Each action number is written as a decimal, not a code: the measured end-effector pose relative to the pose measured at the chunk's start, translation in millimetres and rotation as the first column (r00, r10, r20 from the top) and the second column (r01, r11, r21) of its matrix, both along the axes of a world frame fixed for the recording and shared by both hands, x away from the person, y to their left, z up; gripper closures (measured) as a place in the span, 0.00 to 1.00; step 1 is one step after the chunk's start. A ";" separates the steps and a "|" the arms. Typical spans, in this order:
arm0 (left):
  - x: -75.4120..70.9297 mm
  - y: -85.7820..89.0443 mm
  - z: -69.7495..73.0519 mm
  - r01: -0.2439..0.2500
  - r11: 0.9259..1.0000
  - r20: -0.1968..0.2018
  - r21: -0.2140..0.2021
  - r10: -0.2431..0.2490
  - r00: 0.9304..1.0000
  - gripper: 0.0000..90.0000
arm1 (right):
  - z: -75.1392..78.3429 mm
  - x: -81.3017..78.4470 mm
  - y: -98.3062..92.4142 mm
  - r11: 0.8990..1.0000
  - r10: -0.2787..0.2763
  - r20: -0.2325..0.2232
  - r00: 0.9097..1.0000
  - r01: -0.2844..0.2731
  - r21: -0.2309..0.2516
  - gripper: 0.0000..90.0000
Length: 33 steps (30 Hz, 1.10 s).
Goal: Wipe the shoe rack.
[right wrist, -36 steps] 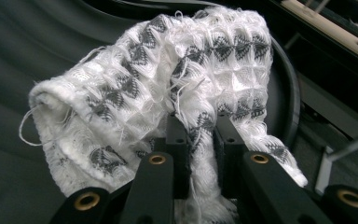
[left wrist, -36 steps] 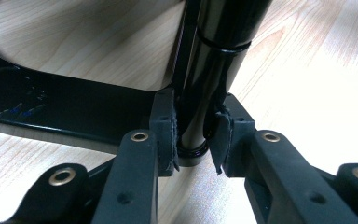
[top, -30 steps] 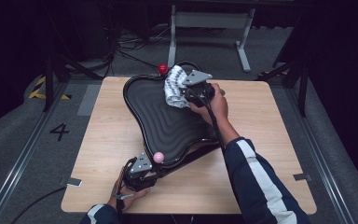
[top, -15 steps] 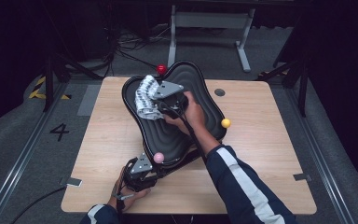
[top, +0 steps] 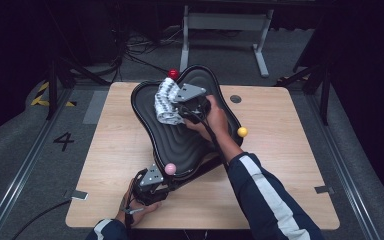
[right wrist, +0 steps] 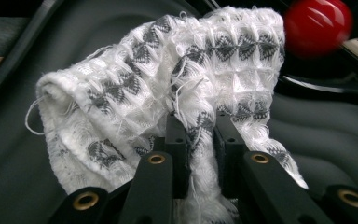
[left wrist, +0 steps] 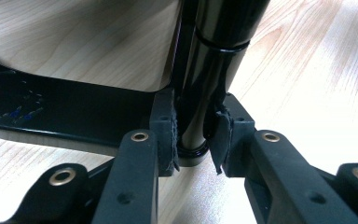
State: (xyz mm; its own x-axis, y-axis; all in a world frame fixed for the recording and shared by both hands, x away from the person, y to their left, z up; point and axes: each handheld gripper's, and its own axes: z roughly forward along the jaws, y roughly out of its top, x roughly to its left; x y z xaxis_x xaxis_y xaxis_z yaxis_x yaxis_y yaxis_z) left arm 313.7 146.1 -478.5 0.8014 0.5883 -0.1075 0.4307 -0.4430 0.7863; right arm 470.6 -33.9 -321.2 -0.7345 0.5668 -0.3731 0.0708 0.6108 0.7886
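A black wavy tray [top: 180, 145] stands on a stand on the wooden table, with a red ball [top: 173, 74], a yellow ball [top: 242, 132] and a pink ball [top: 170, 168] at its corners. My right gripper [top: 180, 109] is shut on a white and grey woven cloth [top: 165, 102], which lies on the tray's far part. In the right gripper view the cloth [right wrist: 135, 88] bunches over the jaws of the right gripper [right wrist: 200, 133], near the red ball [right wrist: 317, 25]. My left gripper [left wrist: 196, 137] is shut on a black post [left wrist: 209, 70] of the stand, at the tray's near corner [top: 152, 186].
The wooden table [top: 290, 165] has bare room to the right and left of the tray. A small black disc [top: 235, 99] lies at the far right of the table. A metal frame [top: 225, 22] and cables stand on the floor beyond.
My right gripper has carried the cloth leftward across the far part of the tray, and the arm has uncovered the yellow ball. The left gripper has kept still on the post.
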 end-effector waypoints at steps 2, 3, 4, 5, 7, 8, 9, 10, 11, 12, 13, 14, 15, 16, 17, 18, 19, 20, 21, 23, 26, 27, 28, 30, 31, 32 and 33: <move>0.0 0.0 0.0 -0.001 1.000 0.000 -0.001 0.001 1.000 0.80 | 0.0 5.1 -11.1 1.000 -0.030 0.002 1.000 0.030 -0.005 0.88; 0.1 -0.1 -0.3 -0.001 1.000 0.001 -0.005 0.001 1.000 0.80 | 0.0 8.1 -16.8 0.999 -0.043 -0.002 0.999 0.043 0.000 0.88; 0.1 -0.1 -0.3 0.000 1.000 0.001 -0.005 0.000 1.000 0.80 | 0.2 10.9 -22.1 0.998 -0.055 -0.008 0.998 0.055 0.002 0.88; 0.1 -0.1 -0.3 0.000 1.000 0.001 -0.004 0.000 1.000 0.80 | 0.4 13.5 -27.1 0.998 -0.070 -0.005 0.998 0.070 -0.005 0.88; 0.0 -0.1 -0.3 -0.001 1.000 0.000 -0.005 0.001 1.000 0.80 | 0.3 19.4 -36.6 0.994 -0.105 -0.005 0.994 0.105 -0.006 0.88; 0.1 -0.1 -0.3 -0.001 1.000 0.001 -0.006 0.001 1.000 0.80 | 0.4 22.6 -41.5 0.993 -0.119 -0.007 0.993 0.119 -0.003 0.89; 0.1 -0.1 -0.3 -0.001 1.000 0.001 -0.006 0.001 1.000 0.80 | 0.6 26.0 -46.3 0.991 -0.135 -0.009 0.991 0.135 0.000 0.89; 0.1 -0.1 -0.3 -0.001 1.000 0.001 -0.005 0.001 1.000 0.80 | 1.1 30.2 -51.9 0.988 -0.152 -0.011 0.988 0.152 0.002 0.89; -0.2 0.0 -0.1 -0.003 1.000 -0.002 -0.005 0.003 1.000 0.80 | 0.7 33.3 -55.4 0.986 -0.168 -0.004 0.986 0.168 -0.004 0.89; -0.2 0.0 0.0 -0.004 1.000 -0.004 -0.005 0.004 1.000 0.80 | 0.3 35.3 -57.5 0.984 -0.176 -0.003 0.984 0.176 -0.003 0.89; -0.3 0.0 -0.1 -0.004 1.000 -0.004 -0.005 0.004 1.000 0.80 | 0.9 37.8 -60.8 0.984 -0.179 -0.010 0.984 0.179 0.010 0.89; 0.1 0.0 -0.2 0.000 1.000 0.001 -0.004 0.000 1.000 0.80 | 1.8 40.1 -63.1 0.982 -0.191 -0.012 0.982 0.191 0.007 0.89; -0.1 0.2 0.1 -0.001 1.000 0.000 0.001 0.001 1.000 0.80 | 2.1 42.8 -65.8 0.978 -0.211 -0.007 0.978 0.211 -0.007 0.89; -0.4 -0.2 -0.3 -0.006 1.000 -0.002 -0.007 0.006 1.000 0.80 | 1.7 45.2 -68.3 0.976 -0.218 -0.010 0.976 0.218 -0.005 0.89; -0.3 -0.1 -0.2 -0.005 1.000 -0.002 -0.006 0.005 1.000 0.80 | 1.9 47.4 -71.7 0.976 -0.217 -0.025 0.976 0.217 0.012 0.88; -0.3 -0.2 -0.3 -0.005 1.000 -0.002 -0.007 0.005 1.000 0.80 | 2.4 48.7 -73.7 0.975 -0.219 -0.034 0.975 0.220 0.021 0.88; -0.2 0.1 0.0 -0.004 1.000 -0.004 -0.005 0.003 1.000 0.80 | 2.8 50.0 -76.2 0.972 -0.234 -0.029 0.972 0.234 0.006 0.89; -0.3 0.2 0.2 -0.004 1.000 -0.005 -0.002 0.004 1.000 0.80 | 2.7 51.0 -78.2 0.971 -0.241 -0.028 0.970 0.241 -0.002 0.88; -0.2 0.3 0.2 -0.003 1.000 -0.007 -0.003 0.003 1.000 0.80 | 2.5 51.8 -79.9 0.970 -0.243 -0.032 0.970 0.243 0.000 0.88; 0.1 0.3 0.2 -0.001 1.000 -0.005 -0.003 0.001 1.000 0.80 | 2.0 52.6 -83.1 0.970 -0.242 -0.052 0.969 0.244 0.021 0.88; 0.1 0.3 0.2 0.000 1.000 -0.004 0.000 0.000 1.000 0.80 | 1.4 50.0 -81.5 0.968 -0.248 -0.053 0.967 0.249 0.026 0.88; 0.2 0.4 0.2 0.002 1.000 -0.004 0.001 -0.002 1.000 0.80 | 1.2 48.8 -80.7 0.969 -0.245 -0.054 0.968 0.246 0.029 0.88; 0.0 0.2 0.1 -0.002 1.000 -0.007 -0.003 0.002 1.000 0.80 | 1.0 46.0 -78.5 0.973 -0.227 -0.059 0.972 0.229 0.037 0.88; 0.7 0.7 0.3 0.004 1.000 -0.005 0.001 -0.004 1.000 0.80 | 0.2 40.8 -73.0 0.978 -0.204 -0.053 0.978 0.205 0.030 0.88; 0.8 0.7 0.3 0.004 1.000 -0.005 0.001 -0.004 1.000 0.80 | -0.3 37.0 -69.0 0.980 -0.195 -0.046 0.980 0.196 0.029 0.88; 0.6 0.6 0.3 0.003 1.000 -0.005 0.001 -0.003 1.000 0.80 | -0.7 33.5 -64.8 0.984 -0.176 -0.043 0.983 0.177 0.023 0.88; 0.6 0.5 0.3 0.004 1.000 -0.003 0.003 -0.004 1.000 0.80 | -1.3 30.0 -60.0 0.987 -0.160 -0.044 0.986 0.161 0.024 0.88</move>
